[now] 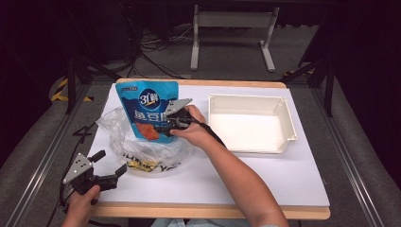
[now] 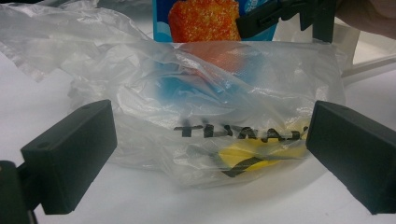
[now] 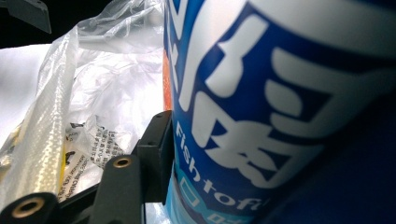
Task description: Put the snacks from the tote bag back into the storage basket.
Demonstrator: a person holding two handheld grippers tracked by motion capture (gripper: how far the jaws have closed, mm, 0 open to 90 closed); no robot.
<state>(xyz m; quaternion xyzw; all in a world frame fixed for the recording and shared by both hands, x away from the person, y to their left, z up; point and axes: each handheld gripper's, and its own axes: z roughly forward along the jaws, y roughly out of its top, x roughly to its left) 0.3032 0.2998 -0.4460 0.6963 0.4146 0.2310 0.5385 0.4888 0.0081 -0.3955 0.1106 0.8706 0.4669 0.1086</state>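
Hidden or cut off: the lower part of the blue snack pouch [image 1: 147, 109] sits inside the clear plastic bag [image 1: 142, 146], blurred behind the film in the left gripper view; the yellow item [image 2: 250, 156] at the bottom of the bag cannot be identified.
Right tool [image 1: 166, 120]: closed on the blue snack pouch at its right edge, holding it upright in the mouth of the bag; in the right gripper view one black jaw presses flat against the pouch, the other is hidden behind it.
Left tool [image 1: 109, 166]: open, jaws spread wide, low over the near left part of the table [image 1: 265, 179], near the bag but not touching it; the bag lies between the jaws' line of sight.
Left hand [image 1: 81, 204]: grips the tool handle at the table's near edge.
Around: a white tray [image 1: 283, 118] stands to the right of the bag, apart from it; a white frame [image 1: 231, 21] stands on the floor beyond the table.
Writing: "Fish tofu" partly readable on the pouch, with large white characters and an orange food picture; black letters on the bag appear reversed and unreadable.
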